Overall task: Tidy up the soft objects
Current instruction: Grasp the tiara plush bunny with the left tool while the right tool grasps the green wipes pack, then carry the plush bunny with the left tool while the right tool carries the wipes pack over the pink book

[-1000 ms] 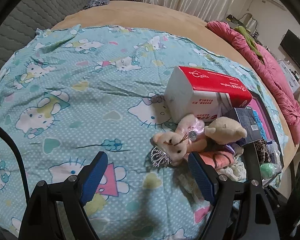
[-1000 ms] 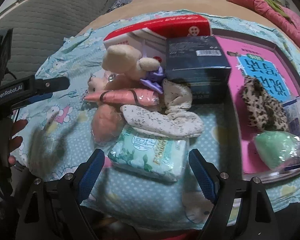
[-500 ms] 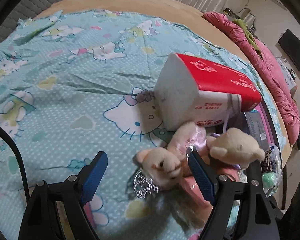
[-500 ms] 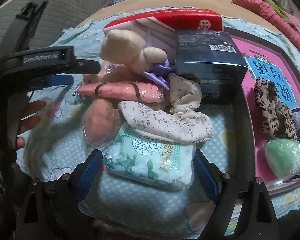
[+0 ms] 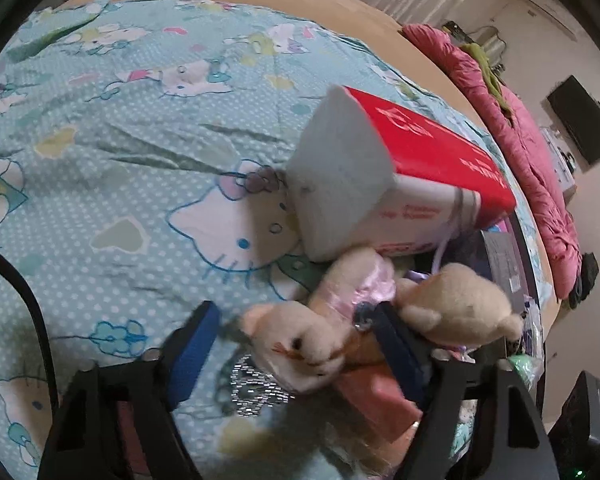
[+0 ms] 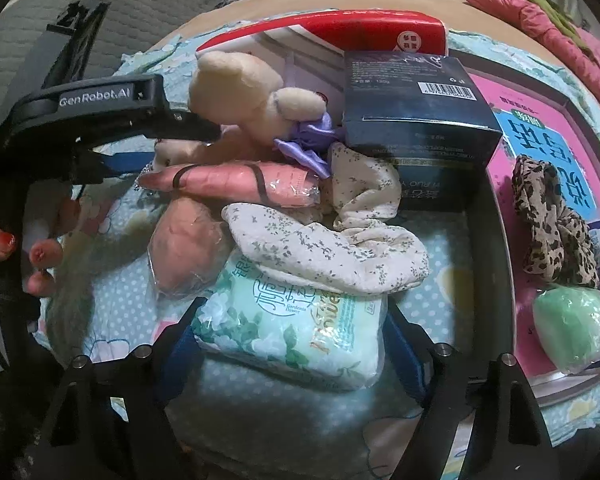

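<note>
My left gripper (image 5: 296,350) has its blue jaws apart, and they have just been closing. Between them lies the small cream plush bear with the pink dress (image 5: 300,340); its head is in the gap. The right pad seems to touch the dress, the left pad stands clear, so I do not hold it yet. This bear will be very light and soft, it will squash under the pads, so I judge the firm head or the body is the best place to take, not the thin dress. At 1 o'clock from it lies a second beige plush bear with a purple ribbon (image 5: 456,304).

My right gripper (image 6: 290,346) is also apart and has just been closing. The mint-green soft pack of tissues with a flower print (image 6: 292,328) is between the jaws, near both pads, but I cannot tell if they press. It is light, puffy and its film is slippery; I would take it across the middle. On its far edge rests a white floral sock (image 6: 320,248). At 12 o'clock, farther, stands the red and white tissue pack (image 6: 340,28).
</note>
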Demonstrator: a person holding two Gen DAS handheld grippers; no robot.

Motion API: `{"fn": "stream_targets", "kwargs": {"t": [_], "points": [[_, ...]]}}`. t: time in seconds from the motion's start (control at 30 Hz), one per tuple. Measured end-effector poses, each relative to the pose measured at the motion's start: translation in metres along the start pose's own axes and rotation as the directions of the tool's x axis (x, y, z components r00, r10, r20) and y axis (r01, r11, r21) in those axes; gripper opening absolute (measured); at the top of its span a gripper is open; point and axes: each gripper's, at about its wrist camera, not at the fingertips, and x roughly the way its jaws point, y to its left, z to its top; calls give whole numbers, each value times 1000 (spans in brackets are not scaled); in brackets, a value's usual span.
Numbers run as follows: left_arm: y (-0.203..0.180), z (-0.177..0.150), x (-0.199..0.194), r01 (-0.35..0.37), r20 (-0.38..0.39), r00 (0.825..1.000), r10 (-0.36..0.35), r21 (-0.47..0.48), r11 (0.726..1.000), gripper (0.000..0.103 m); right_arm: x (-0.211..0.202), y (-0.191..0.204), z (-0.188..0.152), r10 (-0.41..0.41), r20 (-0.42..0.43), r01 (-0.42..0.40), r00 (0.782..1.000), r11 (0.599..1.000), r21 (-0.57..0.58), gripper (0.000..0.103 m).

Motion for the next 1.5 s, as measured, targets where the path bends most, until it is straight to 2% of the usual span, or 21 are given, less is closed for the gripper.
{"fn": "stream_targets", "kwargs": {"t": [0.03,0.1,0.13,0.2,0.27,0.3,0.4,0.53,0.8,1.1,1.5], "points": [[-1,-1,0,21,-2,1000,-21,1,1000,59,0,-1,1,0,0,0,1000,1000,0,83],[-2,-1,2,42,-10,999,-42,-7,999,55,0,-1,2,4,-1,-4,1000,1000,1,83],[-2,-1,1,50,-8,999,-50,-6,999,48,-1,-2,1,6,-1,-6,1000,1000,1,82],[-1,-1,-2,78,-3,997,-78,-18,997,43,-4,-4,2,9,-2,-9,1000,1000,1,82],[-1,-2,-6,82,11,997,-82,-20,996,32,-8,-6,-1,13,0,-13,1000,1000,3,81],[-1,-3,-10,76,29,997,-75,-23,997,30,-9,-7,0,16,0,-16,1000,1000,4,81],[3,-3,-17,104,35,994,-102,-48,993,30,-12,-9,0,24,4,-24,1000,1000,4,80],[-2,-6,-23,96,40,995,-95,-28,995,30,-18,-13,0,37,12,-37,999,999,4,79],[-2,-8,-59,100,116,989,-95,-36,994,30,-41,-20,-3,42,54,-42,998,999,6,79],[-2,-13,-87,100,160,983,-92,-38,994,30,-67,-28,-7,33,111,-34,993,999,15,79],[-11,-21,-125,100,218,971,-95,-12,995,30,-81,-26,-1,19,171,-21,985,1000,10,78]]}}
